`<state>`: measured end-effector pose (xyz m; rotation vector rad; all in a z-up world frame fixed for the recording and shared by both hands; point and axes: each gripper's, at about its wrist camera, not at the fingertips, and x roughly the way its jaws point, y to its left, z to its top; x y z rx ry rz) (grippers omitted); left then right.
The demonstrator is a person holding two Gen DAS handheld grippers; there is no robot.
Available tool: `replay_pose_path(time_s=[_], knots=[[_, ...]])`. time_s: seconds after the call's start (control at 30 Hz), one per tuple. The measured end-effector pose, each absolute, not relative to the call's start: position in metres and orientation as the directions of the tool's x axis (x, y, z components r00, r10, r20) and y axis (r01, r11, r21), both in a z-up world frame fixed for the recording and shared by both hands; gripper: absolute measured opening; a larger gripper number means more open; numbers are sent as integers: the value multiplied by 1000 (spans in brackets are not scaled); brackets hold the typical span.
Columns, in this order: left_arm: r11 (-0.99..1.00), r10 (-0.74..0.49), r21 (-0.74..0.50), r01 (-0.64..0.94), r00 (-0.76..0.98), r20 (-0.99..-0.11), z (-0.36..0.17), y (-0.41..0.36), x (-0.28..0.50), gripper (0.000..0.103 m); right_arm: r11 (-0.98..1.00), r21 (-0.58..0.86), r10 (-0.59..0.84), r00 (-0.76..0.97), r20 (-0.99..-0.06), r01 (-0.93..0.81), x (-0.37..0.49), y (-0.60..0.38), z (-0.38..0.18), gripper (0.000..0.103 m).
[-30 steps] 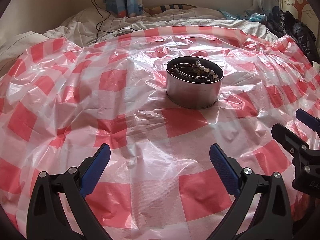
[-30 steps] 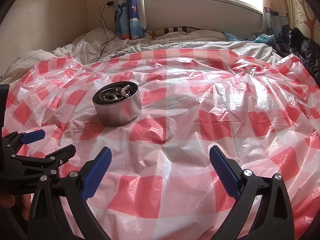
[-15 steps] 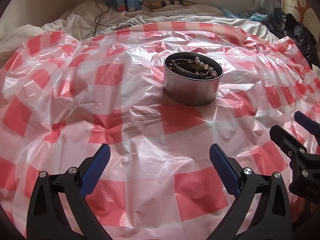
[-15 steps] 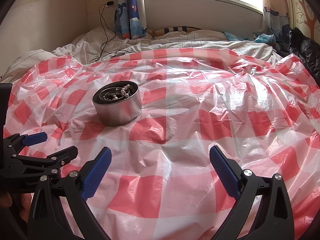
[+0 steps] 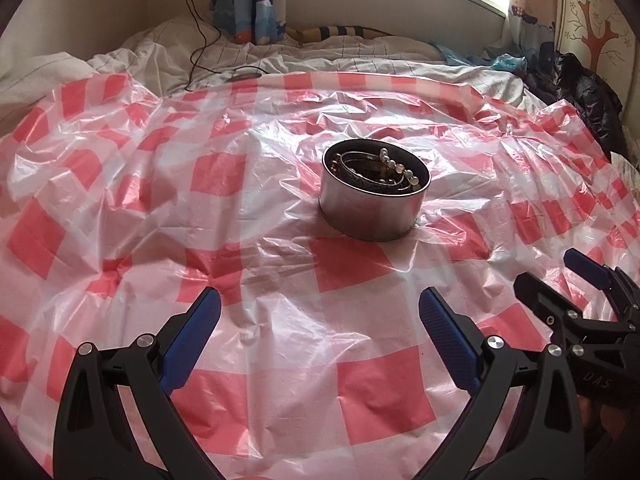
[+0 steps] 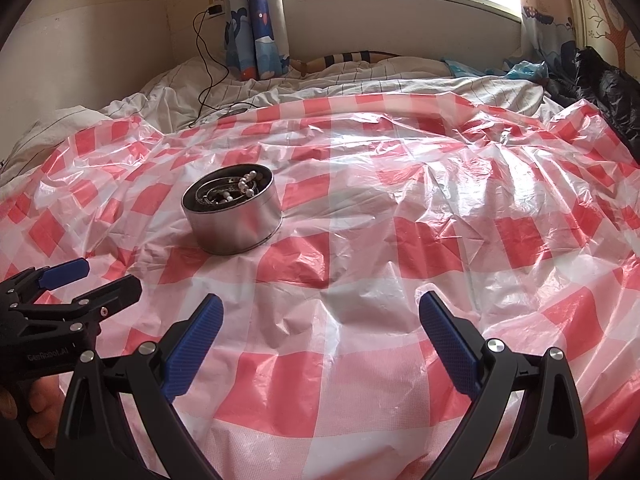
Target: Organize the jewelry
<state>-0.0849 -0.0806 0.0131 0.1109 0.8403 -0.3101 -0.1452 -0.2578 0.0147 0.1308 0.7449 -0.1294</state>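
A round silver tin stands on the red-and-white checked plastic sheet; it also shows in the right wrist view. Inside it lie metal bangles and a string of pale beads, also visible in the right wrist view. My left gripper is open and empty, well short of the tin. My right gripper is open and empty, with the tin ahead to its left. Each gripper shows at the edge of the other's view: the right gripper and the left gripper.
The sheet covers a bed with white striped bedding behind it. A black charger cable runs down from the wall. A dark jacket lies at the far right. A window and patterned curtain stand behind.
The left gripper's view has tilted up and drawn back a little, so the tin sits lower in its frame. The right gripper has stayed almost still.
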Motion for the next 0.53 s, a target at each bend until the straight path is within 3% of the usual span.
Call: replay_pose_path(time_s=[0.13, 0.53], knots=[[963, -126, 60, 263, 635, -762, 10, -74, -75, 95, 980, 74, -91, 746, -660, 185, -147, -265, 22, 94], [963, -121, 52, 265, 595, -795, 5, -70, -68, 95, 979, 71, -90, 724, -684, 189, -143, -268, 18, 94]])
